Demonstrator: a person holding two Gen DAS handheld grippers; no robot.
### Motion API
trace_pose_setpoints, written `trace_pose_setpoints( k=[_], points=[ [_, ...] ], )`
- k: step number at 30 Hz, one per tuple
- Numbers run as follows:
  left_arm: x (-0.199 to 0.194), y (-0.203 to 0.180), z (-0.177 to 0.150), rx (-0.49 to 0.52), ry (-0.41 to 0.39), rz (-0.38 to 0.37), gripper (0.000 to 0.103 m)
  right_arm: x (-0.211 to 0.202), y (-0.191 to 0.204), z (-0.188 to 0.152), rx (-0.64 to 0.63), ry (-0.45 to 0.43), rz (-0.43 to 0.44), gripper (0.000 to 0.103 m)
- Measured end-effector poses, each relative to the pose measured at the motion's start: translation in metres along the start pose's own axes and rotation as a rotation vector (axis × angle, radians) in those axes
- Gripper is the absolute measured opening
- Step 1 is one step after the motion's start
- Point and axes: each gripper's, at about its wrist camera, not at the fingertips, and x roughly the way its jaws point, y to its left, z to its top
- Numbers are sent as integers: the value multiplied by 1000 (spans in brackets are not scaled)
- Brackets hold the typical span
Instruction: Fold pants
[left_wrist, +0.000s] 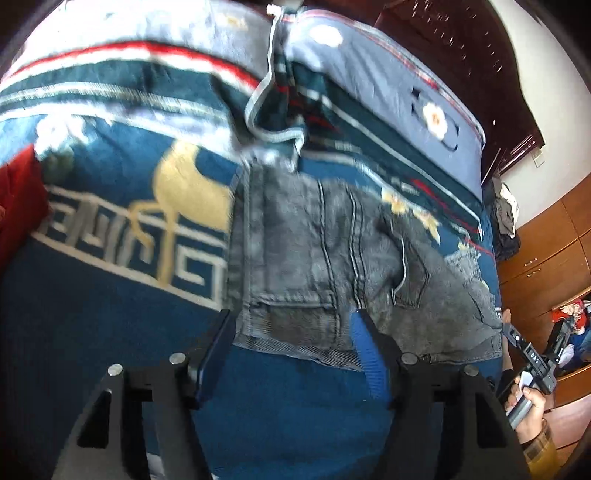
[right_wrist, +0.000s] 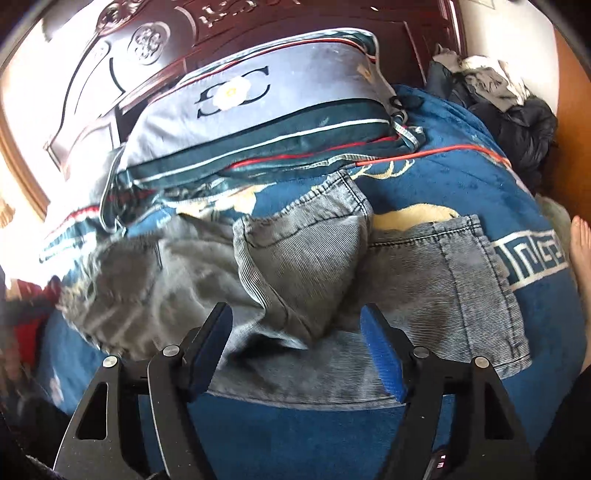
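Grey denim pants lie on a blue patterned blanket on a bed. My left gripper is open and empty, its jaws hovering just in front of the pants' near edge. In the right wrist view the pants lie partly folded and bunched, with one part lapped over another. My right gripper is open and empty, low over the near edge of the cloth. The right gripper also shows in the left wrist view, held in a hand at the right.
A folded grey and teal quilt lies at the head of the bed before a dark carved headboard. A pile of dark clothes sits at the right. A red cloth lies at the left. Wooden cabinets stand beside the bed.
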Motion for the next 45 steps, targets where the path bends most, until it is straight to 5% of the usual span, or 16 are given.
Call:
trace_pose_setpoints(
  k=[3, 5, 6, 8, 11, 17, 22, 27, 31, 34, 40, 45],
  points=[
    [32, -5, -3, -34, 101, -1, 65, 13, 1, 4, 63, 22, 0, 74],
    [49, -12, -8, 0, 129, 44, 30, 31, 2, 3, 76, 76, -26, 74],
    [56, -16, -9, 13, 147, 59, 29, 42, 3, 1, 80, 114, -37, 71],
    [52, -23, -10, 38, 112, 66, 17, 58, 3, -3, 82, 163, -42, 16],
    [32, -34, -8, 89, 38, 69, 16, 54, -1, -4, 111, 141, -33, 13],
    [3, -26, -9, 80, 2, 37, 16, 6, 16, -1, 50, 10, 20, 13],
    [53, -20, -18, 101, 228, 133, 17, 45, 11, -25, -4, 112, -57, 13],
    [53, -30, -19, 161, 221, 189, 23, 60, 5, -41, -24, 133, -69, 20],
    [32, -40, -25, 200, 150, 239, 47, 41, 0, -34, -9, 147, -29, 48],
    [9, -44, -23, 201, 70, 255, 61, 19, -10, -25, 13, 108, 13, 54],
    [-16, -79, -4, 195, -43, 202, 61, -4, -60, 16, 111, 45, 58, 54],
    [24, -145, 9, 194, 34, 7, 61, 15, -77, 54, 96, 49, 96, 51]
  ],
)
